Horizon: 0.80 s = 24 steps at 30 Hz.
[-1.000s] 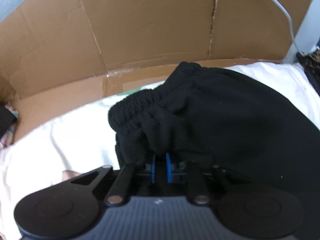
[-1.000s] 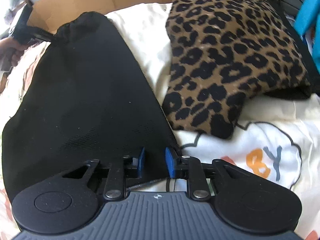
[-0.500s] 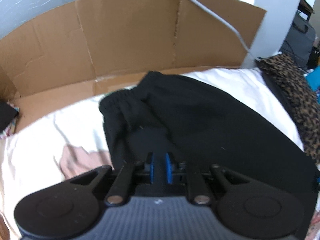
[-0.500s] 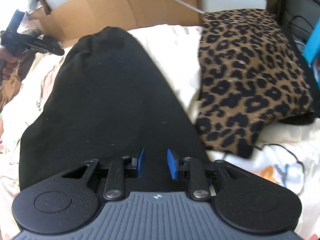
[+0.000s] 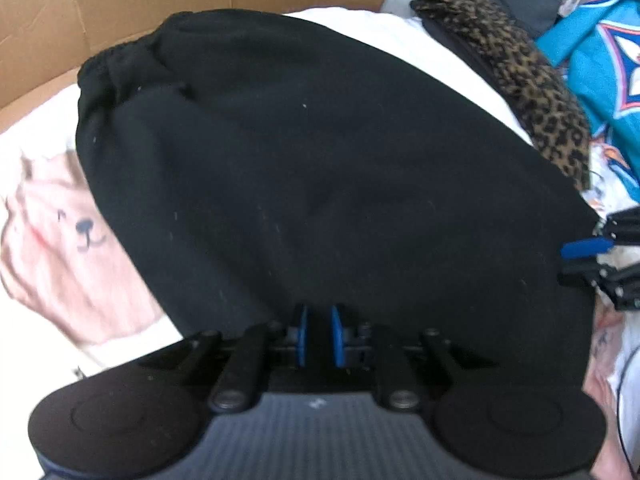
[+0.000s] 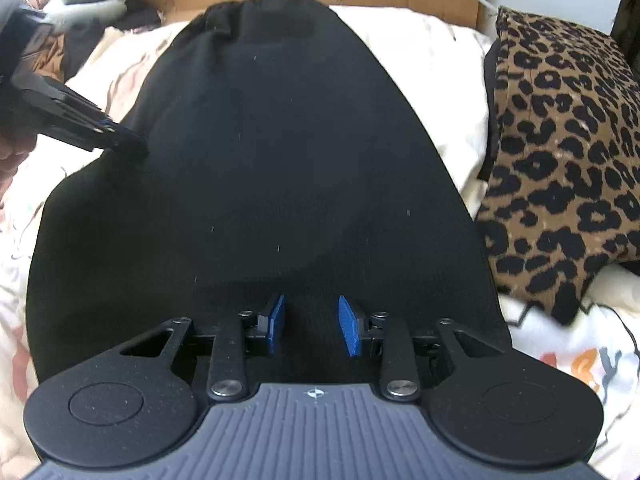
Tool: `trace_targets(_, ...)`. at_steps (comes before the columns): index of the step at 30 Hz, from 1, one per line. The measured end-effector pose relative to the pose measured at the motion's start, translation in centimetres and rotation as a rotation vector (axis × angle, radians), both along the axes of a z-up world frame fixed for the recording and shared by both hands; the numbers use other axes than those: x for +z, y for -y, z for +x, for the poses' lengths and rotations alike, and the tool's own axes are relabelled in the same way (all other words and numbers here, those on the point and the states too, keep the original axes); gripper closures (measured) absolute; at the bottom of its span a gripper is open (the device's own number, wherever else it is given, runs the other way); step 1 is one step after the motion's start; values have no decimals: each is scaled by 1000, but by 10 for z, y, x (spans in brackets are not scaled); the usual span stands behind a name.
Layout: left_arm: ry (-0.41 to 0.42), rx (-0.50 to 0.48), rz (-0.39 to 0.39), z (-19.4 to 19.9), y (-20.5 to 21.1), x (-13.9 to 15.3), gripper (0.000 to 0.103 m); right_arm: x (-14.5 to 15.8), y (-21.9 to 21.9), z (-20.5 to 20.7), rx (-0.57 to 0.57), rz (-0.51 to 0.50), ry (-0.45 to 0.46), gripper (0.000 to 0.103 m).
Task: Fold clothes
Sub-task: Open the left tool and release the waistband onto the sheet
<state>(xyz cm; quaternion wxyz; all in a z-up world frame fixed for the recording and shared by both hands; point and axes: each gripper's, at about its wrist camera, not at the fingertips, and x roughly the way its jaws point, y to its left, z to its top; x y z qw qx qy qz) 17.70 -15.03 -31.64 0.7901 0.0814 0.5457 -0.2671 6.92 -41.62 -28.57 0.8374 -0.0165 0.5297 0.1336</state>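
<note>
Across both wrist views a black garment (image 6: 280, 152) lies spread on a printed bedsheet (image 6: 560, 344), its gathered waistband at 12 o'clock next to a cardboard sheet (image 5: 120, 12). Left gripper (image 5: 318, 334): blue pads pressed close with dark fabric between them, pinching the garment's near edge at 6 o'clock; the right view shows the same gripper (image 6: 124, 142) from the side at 9 o'clock, tips on the garment's left edge, a hand (image 6: 10, 152) partly visible behind it. Right gripper (image 6: 312, 326): jaws spread apart over the black cloth at 6 o'clock, fabric beneath them, not clamped; the left view catches it (image 5: 588, 258) at 3 o'clock at the garment's right edge, one blue pad visible. Only the left view shows a pink animal-face print (image 5: 76, 236) on the sheet at 9 o'clock and a teal jersey (image 5: 600, 80) at 2 o'clock. Only the right view shows a grey object, blurred, at 11 o'clock. A leopard-print pillow (image 6: 560, 152) sits at 3 o'clock just beside the garment's right edge, a strip of cream sheet between them. Open sheet lies left of the garment and at lower right; cardboard bounds the far side.
</note>
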Motion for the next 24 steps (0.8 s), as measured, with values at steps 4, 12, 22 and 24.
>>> trace_targets(4, 28, -1, -74, -11, -15, 21, 70, 11, -2, -9, 0, -26, -15, 61)
trace_targets(12, 53, 36, -101, -31, -50, 53, 49, 49, -19, -17, 24, -25, 35, 61)
trace_targets(22, 35, 124, -136, -66, -96, 60, 42, 83, -76, 2, 186, -2, 70, 59)
trace_targets(24, -19, 112, -161, -65, -102, 54, 40, 83, -89, 4, 208, 5, 57, 59)
